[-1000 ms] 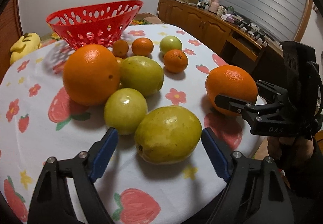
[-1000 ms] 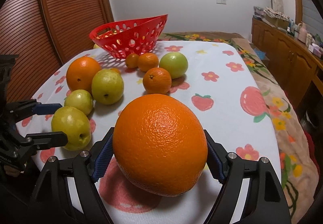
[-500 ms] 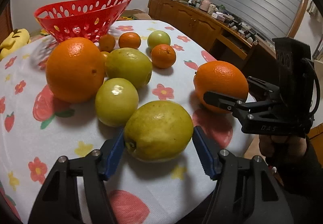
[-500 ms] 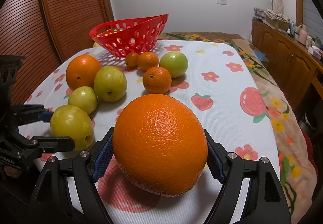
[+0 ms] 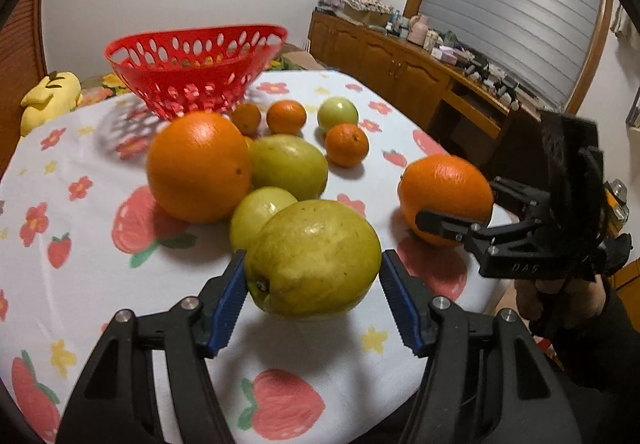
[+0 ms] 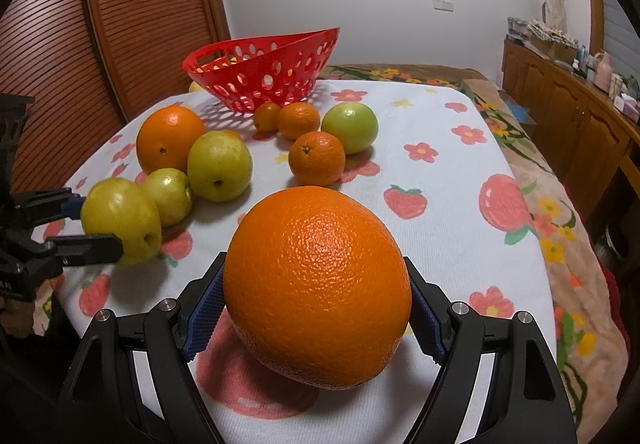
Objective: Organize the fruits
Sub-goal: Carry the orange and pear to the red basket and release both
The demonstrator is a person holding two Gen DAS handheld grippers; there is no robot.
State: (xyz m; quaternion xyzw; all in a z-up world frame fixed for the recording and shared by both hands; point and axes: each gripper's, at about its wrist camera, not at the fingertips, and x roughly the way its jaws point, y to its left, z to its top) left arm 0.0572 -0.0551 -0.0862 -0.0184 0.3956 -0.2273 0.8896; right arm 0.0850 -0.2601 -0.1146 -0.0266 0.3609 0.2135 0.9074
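My left gripper (image 5: 312, 290) is shut on a yellow-green pear (image 5: 314, 258) and holds it just above the tablecloth; it also shows in the right wrist view (image 6: 120, 220). My right gripper (image 6: 316, 308) is shut on a large orange (image 6: 318, 284) at the table's near edge; that orange also shows in the left wrist view (image 5: 446, 196). A red perforated basket (image 5: 196, 68) stands at the far end. Between lie another large orange (image 5: 198, 166), two more green pears (image 5: 288, 166) (image 5: 258, 212), a green apple (image 5: 337, 114) and three small tangerines (image 5: 346, 144).
The table (image 6: 440, 172) has a white cloth printed with flowers and strawberries. A yellow plush toy (image 5: 50, 98) sits at the far left. A wooden sideboard (image 5: 420, 72) with clutter runs along the right wall; a slatted wooden door (image 6: 100, 24) is left.
My left gripper closed in on the yellow-green pear and lifted it slightly off the cloth. My right gripper stays on the large orange, hardly moved.
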